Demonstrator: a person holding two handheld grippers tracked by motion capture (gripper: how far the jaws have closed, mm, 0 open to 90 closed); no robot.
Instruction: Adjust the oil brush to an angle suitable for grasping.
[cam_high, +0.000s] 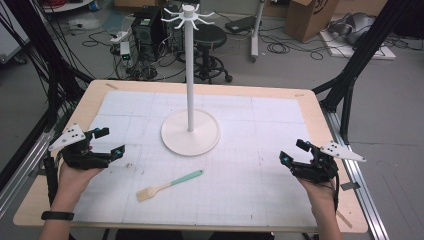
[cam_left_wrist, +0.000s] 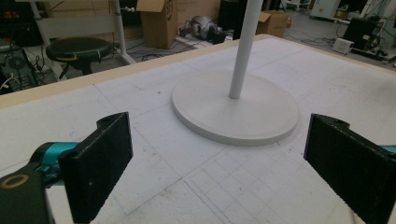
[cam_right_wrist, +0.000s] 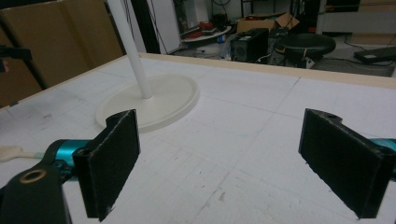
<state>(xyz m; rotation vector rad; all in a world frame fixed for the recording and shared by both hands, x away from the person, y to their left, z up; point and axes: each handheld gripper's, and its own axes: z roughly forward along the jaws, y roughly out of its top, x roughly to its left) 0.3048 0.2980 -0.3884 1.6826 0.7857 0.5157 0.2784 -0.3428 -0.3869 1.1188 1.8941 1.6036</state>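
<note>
High view: we see left gripper (cam_high: 111, 142) at left table edge, jaws spread, gripping nothing. Right gripper (cam_high: 292, 152) at right edge, jaws likewise spread and empty. Brush (cam_high: 169, 185), teal handle, lies flat on white mat (cam_high: 260, 190) between both grippers, near side of white stand (cam_high: 190, 131), apart from each.

Background's pretty cluttered: a black stool (cam_high: 210, 37) behind the counter (cam_high: 310, 107), and a cardboard box (cam_high: 310, 17) on the floor. Cables (cam_high: 285, 49) sprawl everywhere, plus a computer tower (cam_high: 147, 27).
</note>
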